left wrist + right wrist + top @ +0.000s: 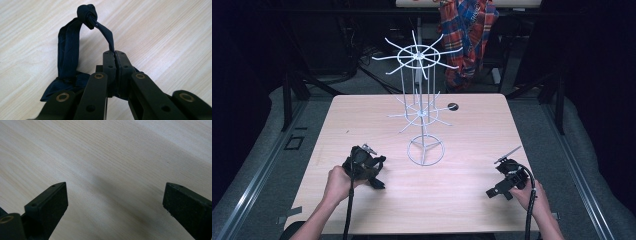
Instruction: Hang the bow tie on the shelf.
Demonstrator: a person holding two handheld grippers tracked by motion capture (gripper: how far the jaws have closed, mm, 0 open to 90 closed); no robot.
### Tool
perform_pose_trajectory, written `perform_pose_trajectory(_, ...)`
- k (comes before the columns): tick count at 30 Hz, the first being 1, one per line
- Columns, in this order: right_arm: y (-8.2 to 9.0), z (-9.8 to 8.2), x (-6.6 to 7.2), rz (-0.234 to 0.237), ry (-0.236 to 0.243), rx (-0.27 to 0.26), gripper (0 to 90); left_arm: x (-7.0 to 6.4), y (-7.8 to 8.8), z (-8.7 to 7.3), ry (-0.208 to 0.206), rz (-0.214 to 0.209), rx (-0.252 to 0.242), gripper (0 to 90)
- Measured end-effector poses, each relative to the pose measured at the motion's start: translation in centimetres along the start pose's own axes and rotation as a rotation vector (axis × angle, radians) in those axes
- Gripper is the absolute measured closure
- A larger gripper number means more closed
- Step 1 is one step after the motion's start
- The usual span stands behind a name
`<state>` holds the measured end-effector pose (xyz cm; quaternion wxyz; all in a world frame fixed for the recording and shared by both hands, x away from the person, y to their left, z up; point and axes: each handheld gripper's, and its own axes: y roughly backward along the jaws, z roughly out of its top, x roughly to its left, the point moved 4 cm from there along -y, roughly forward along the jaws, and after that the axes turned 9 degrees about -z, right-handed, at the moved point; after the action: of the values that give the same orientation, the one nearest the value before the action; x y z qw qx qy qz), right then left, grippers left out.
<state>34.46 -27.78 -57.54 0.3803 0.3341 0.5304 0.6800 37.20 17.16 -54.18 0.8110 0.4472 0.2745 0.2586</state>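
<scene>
Your left gripper (pixel 115 56) pinches the dark knotted cloth (pixel 68 50) tight near the tabletop's (pixel 472 150) left edge, ready to lift it toward the wire rack (pixel 422 112). Your right gripper (pixel 115 195) waits wide open, holding nothing.

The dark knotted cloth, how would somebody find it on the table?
Start at the white wire rack standing mid-table, then look toward the near left side. There the left gripper has its jaws shut on the knotted navy cloth, the one soft thing there.
</scene>
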Motion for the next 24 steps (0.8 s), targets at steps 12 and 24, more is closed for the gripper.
perform_pose_trajectory(12,0.0,0.0,0.0,0.001,-0.001,-0.001,5.7,0.2,1.1,0.2,0.031,-0.024,-0.079,88.1)
perform_pose_trajectory(24,0.0,0.0,0.0,-0.005,-0.008,-0.008,5.7,0.3,2.0,0.4,0.048,-0.056,-0.131,88.1)
